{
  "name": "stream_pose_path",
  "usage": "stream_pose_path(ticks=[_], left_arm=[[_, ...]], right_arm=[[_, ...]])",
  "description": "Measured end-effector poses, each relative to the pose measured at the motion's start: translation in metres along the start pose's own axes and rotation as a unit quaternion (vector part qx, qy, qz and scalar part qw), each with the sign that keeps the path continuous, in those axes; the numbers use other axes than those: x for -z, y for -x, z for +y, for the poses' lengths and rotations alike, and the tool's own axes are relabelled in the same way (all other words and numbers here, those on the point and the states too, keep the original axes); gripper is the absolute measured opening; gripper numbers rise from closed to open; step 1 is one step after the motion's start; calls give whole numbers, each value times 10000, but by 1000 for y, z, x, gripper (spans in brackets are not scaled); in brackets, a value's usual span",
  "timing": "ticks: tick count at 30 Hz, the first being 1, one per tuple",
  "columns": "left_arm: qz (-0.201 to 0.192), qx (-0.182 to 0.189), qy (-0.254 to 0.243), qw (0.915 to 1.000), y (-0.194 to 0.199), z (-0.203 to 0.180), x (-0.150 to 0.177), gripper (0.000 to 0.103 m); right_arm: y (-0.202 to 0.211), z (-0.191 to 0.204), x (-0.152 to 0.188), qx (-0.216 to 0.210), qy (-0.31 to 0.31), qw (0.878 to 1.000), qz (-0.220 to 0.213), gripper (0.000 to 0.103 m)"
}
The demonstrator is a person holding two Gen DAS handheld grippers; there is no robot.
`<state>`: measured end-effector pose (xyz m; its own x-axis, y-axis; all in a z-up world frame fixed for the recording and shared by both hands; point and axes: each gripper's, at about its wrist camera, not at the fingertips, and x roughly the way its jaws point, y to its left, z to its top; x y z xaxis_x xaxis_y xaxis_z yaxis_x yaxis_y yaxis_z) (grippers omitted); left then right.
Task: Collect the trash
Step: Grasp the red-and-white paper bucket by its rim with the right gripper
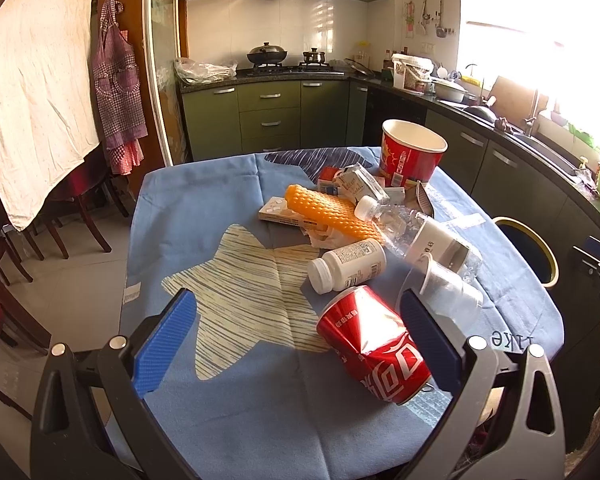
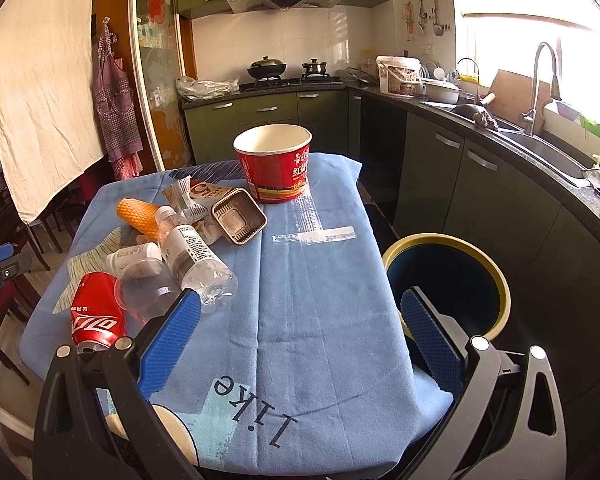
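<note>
Hovering wide-jawed, the left gripper (image 1: 300,344) nears the crushed can (image 1: 374,346). It is best squeezed across its dented middle. The right gripper (image 2: 300,340) is held agape, empty.

"like" printed on the blue tablecloth (image 2: 320,320), white Chinese Coca-Cola script on the red can (image 1: 374,346)

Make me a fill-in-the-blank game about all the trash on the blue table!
1. The crushed soda can lying on its side is colored ____.
2. The big noodle cup stands upright with its ____ end facing up.
3. The trash bin beside the table has a rim colored ____.
4. The left gripper and the right gripper both hold ____.

Missing words: red; open; yellow; nothing
</note>
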<state>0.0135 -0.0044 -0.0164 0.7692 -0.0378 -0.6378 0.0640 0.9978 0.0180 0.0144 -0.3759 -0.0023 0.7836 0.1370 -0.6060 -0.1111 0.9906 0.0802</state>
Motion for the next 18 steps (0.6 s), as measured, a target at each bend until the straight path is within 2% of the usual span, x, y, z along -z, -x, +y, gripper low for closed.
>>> stream_pose_path(ticks=[3,8,13,16,18], left_arm=[[200,72,-113,9997,-12,0,-12,97],[684,278,-93,9972,-40,7,-43,97],[1073,524,36,9928,-66,15,-73,97],[1280,668,118,9894,-78,17,-85,97],[1334,699,55,9886,-84,14,-92,97]], right_arm=[[-9,-2,-22,-96,186,9997,119,99],[-43,-5,-75,-519,263,9957,718,99],[-88,-4,-139,-730,332,9891,1237,99],[-129,-11,-182,-887,20,9823,1652,93],[-162,-18,-207,-823,-202,9779,1912,83]])
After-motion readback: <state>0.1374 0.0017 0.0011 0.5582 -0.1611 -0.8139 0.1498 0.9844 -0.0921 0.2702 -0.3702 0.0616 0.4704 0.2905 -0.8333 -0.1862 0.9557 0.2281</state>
